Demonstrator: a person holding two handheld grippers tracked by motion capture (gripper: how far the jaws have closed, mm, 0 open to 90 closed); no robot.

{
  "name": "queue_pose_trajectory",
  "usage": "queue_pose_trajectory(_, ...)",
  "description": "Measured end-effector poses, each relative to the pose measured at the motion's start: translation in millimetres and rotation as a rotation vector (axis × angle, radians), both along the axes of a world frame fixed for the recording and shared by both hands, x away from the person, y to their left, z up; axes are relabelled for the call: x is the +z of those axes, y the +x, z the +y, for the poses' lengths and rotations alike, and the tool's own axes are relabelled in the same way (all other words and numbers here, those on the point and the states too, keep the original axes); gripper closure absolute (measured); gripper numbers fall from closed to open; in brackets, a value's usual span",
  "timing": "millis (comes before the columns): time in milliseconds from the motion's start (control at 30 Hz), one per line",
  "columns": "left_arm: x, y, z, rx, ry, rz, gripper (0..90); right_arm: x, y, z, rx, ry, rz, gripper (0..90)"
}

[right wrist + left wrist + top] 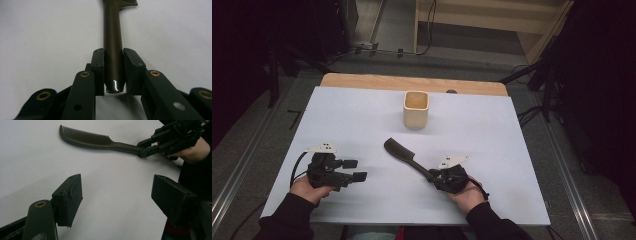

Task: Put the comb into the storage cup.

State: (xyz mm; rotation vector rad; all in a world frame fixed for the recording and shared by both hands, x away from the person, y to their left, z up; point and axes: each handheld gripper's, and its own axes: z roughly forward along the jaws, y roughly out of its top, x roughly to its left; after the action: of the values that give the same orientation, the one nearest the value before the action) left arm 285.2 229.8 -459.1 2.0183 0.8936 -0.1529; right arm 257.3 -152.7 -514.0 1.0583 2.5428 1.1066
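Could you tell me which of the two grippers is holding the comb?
The right gripper: its jaws clamp the comb handle, while the left gripper is open.

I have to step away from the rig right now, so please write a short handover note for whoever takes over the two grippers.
Right gripper: shut on the handle end of the dark comb, which seems to lie on the white table.
Left gripper: open, holding nothing, to the comb's left.
Wooden cup: upright, further back, apart from the comb, nothing visible inside.
Done: comb gripped.
Left, probably: lift the comb and stand it in the cup.
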Motion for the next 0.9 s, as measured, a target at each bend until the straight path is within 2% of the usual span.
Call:
queue_pose_trajectory(167,0.3,0.3,-0.4,0.001,-0.010,0.020,25.6,2.6,0.4,0.2,0.003,0.004,0.025,70.2)
queue_pose_trajectory(700,0.0,1.2,-2.4,0.002,-0.008,0.039,25.6,23.1,-5.2,3.0,0.001,0.061,-0.024,70.3)
queue_pose_trajectory(900,-0.1,1.8,-7.0,0.003,0.003,0.077,25.5,34.1,-10.3,8.7,-0.001,0.107,-0.053,70.3)
